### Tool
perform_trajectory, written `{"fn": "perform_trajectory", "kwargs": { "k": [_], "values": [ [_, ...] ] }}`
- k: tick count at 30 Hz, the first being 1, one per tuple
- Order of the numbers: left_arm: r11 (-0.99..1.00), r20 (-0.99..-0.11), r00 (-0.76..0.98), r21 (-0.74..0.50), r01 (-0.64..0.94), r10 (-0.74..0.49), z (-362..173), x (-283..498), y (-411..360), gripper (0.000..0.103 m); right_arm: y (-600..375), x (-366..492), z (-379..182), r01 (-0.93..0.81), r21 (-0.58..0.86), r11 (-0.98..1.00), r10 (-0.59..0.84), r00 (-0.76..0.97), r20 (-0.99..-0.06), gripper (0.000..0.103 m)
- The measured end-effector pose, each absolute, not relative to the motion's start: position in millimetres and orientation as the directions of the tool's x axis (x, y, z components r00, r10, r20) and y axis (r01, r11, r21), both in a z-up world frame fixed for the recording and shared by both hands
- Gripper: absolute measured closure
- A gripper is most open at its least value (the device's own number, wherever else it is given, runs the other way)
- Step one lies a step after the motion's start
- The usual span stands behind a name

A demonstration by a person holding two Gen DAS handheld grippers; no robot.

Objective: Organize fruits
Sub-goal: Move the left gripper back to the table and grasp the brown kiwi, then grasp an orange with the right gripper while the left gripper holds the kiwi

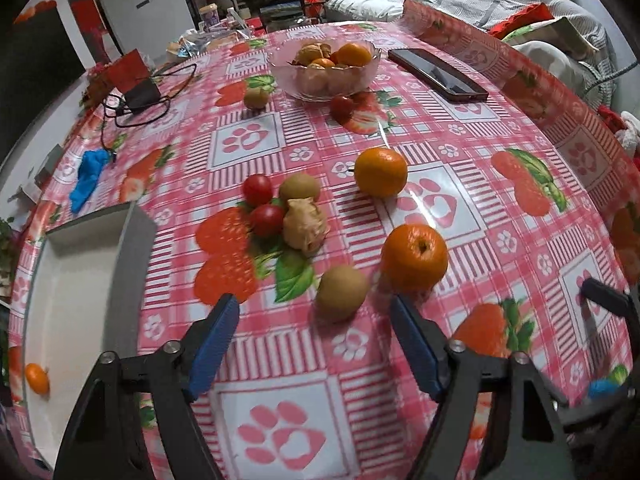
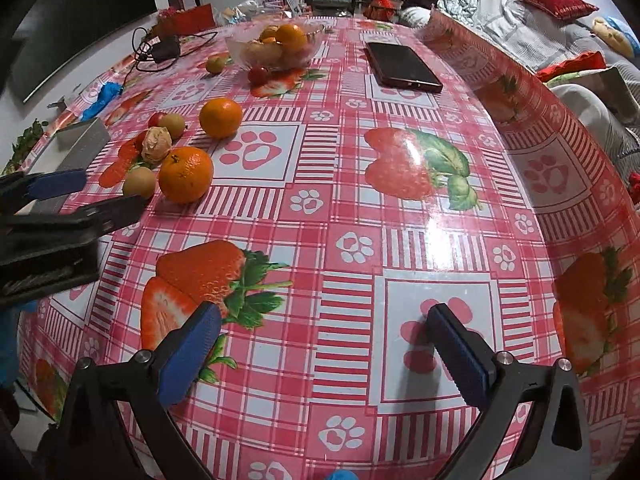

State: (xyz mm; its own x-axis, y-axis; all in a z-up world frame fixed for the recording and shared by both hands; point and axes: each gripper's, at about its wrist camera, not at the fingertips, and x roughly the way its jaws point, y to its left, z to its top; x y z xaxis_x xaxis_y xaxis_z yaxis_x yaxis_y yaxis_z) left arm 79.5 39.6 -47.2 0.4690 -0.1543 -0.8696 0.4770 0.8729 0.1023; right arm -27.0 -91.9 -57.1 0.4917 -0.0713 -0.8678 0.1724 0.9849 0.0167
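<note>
Jaws parted around nothing, tray cut off, bowl fruit half-hidden

Both wrist views angled down, close over tablecloth; shared fruit cluster

Tablecloth is glossy plastic sheeting, smooth, with bright glare streaks across the printed check. Bowl looks like clear ribbed glass. Oranges show shiny, finely dimpled peel; cherry tomatoes are slick and glossy; the brown fruit has dull, matt skin; a papery, crinkled husk sits beside them. Phone has a smooth reflective face. Tray has matt white walls. Gripper pads are blue and ribbed, on matt black plastic fingers with metal pins.
</note>
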Motion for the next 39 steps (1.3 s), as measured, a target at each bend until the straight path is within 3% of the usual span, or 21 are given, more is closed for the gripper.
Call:
{"fn": "perform_trajectory", "kwargs": {
  "k": [6, 10, 17, 34, 35, 37, 38, 39],
  "values": [
    [0.877, -0.878, 0.445, 0.067, 0.476, -0.174, -54, 86, 32, 0.048, -91, -22, -58, 0.173, 0.018, 0.985, -0.071, 0.496, -0.865, 0.000],
    [0.883, -0.881, 0.431, 0.033, 0.468, -0.196, -53, 90, 37, 0.074, -91, -22, -58, 0.176, 0.018, 0.984, -0.071, 0.485, -0.872, 0.000],
    [0.894, -0.872, 0.453, 0.042, 0.446, -0.185, -52, 85, 60, 0.074, -90, -11, -58, 0.201, 0.018, 0.979, -0.074, 0.441, -0.894, 0.000],
    [0.928, -0.861, 0.490, 0.066, 0.367, -0.133, -53, 72, 117, 0.074, -26, 82, -61, 0.063, 0.013, 0.998, -0.017, 0.456, -0.890, 0.001],
    [0.927, -0.859, 0.495, 0.071, 0.369, -0.132, -54, 71, 117, 0.074, -25, 83, -60, 0.061, 0.013, 0.998, -0.017, 0.462, -0.887, 0.006],
    [0.926, -0.856, 0.498, 0.070, 0.370, -0.135, -53, 71, 118, 0.074, -22, 80, -55, 0.045, 0.007, 0.999, -0.016, 0.489, -0.872, 0.027],
    [0.927, -0.857, 0.497, 0.065, 0.370, -0.138, -53, 71, 118, 0.074, -20, 78, -52, 0.028, 0.007, 1.000, -0.009, 0.502, -0.865, 0.051],
    [0.928, -0.859, 0.492, 0.058, 0.369, -0.142, -53, 70, 119, 0.074, -19, 77, -51, 0.023, 0.014, 1.000, 0.001, 0.502, -0.865, 0.063]
  ]
}}
